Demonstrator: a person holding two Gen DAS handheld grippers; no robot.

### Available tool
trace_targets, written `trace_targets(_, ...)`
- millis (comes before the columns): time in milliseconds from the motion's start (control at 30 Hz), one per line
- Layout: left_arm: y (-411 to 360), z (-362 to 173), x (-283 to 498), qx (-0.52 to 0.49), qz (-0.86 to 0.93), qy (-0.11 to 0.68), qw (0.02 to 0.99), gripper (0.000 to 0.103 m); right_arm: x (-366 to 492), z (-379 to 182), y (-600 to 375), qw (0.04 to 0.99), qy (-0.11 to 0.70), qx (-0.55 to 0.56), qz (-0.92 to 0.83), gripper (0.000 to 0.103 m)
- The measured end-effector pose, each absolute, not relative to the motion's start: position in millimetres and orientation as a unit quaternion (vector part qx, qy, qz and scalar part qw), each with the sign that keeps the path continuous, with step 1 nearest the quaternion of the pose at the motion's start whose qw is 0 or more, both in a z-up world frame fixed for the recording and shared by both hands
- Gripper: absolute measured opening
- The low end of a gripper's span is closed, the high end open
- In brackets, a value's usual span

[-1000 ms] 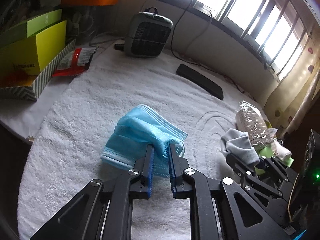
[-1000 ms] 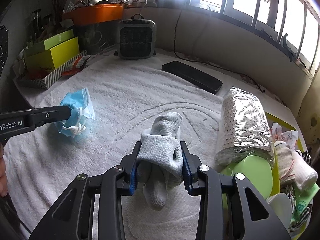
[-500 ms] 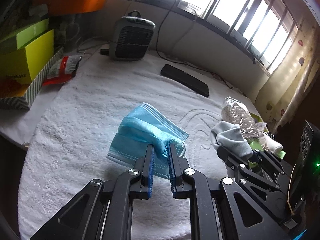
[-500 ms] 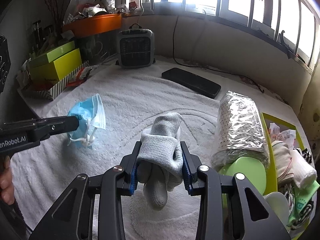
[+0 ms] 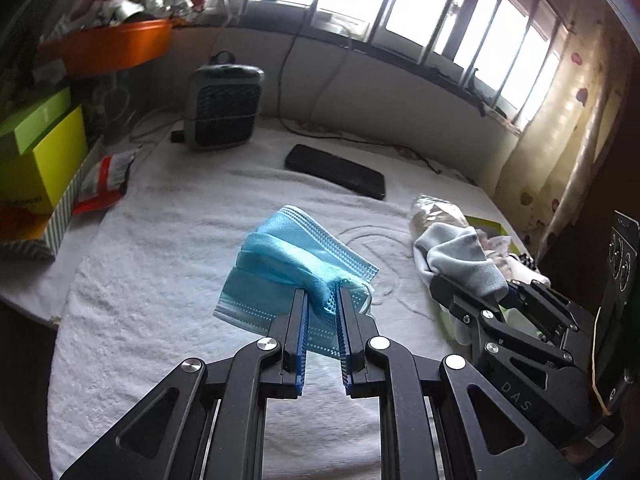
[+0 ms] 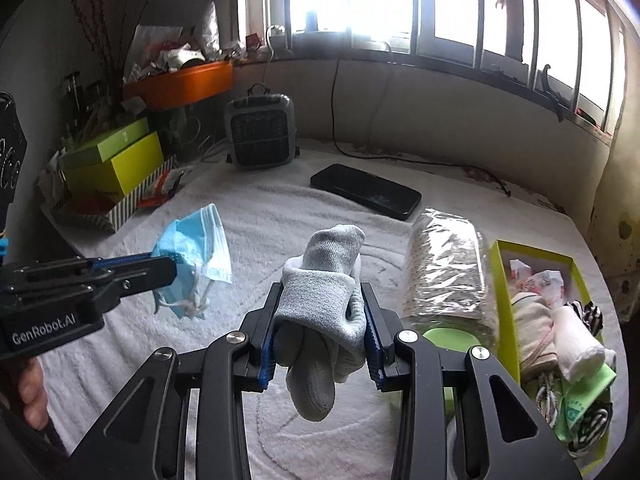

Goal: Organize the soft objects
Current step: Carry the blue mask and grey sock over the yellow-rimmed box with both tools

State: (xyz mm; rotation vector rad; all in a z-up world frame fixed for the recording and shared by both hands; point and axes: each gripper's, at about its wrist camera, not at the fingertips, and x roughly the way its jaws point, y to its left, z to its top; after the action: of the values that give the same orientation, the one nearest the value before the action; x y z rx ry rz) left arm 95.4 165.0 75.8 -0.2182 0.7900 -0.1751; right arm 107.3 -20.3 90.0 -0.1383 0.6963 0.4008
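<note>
My left gripper [image 5: 323,294] is shut on a blue face mask [image 5: 280,260] and holds it above the white towel [image 5: 160,260]. The mask also shows in the right wrist view [image 6: 196,248], hanging from the left gripper [image 6: 170,264]. My right gripper [image 6: 320,300] is shut on a rolled grey sock [image 6: 320,292], held above the towel. The sock shows in the left wrist view [image 5: 456,256] at the right. A yellow-green box [image 6: 500,264] with several soft items stands at the right.
A foil-wrapped roll [image 6: 444,264] lies beside the box. A black phone [image 6: 366,190] and a grey heater [image 6: 260,132] are at the back. Yellow-green boxes [image 6: 116,160] and an orange tray [image 6: 180,84] stand at the left. A green lid [image 6: 448,340] lies near the box.
Both grippers have risen above the towel with the mask and the sock still held. The views show more of the window and the box at the right.
</note>
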Motion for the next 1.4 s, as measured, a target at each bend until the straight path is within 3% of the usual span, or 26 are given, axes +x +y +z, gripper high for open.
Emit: trace_targets(1400, 7, 114, 129, -0.03, -0.226, 0.356, 0.906, 0.013, 112, 125, -181, 0.947, 0.315, 0.0, 0.068, 0.037)
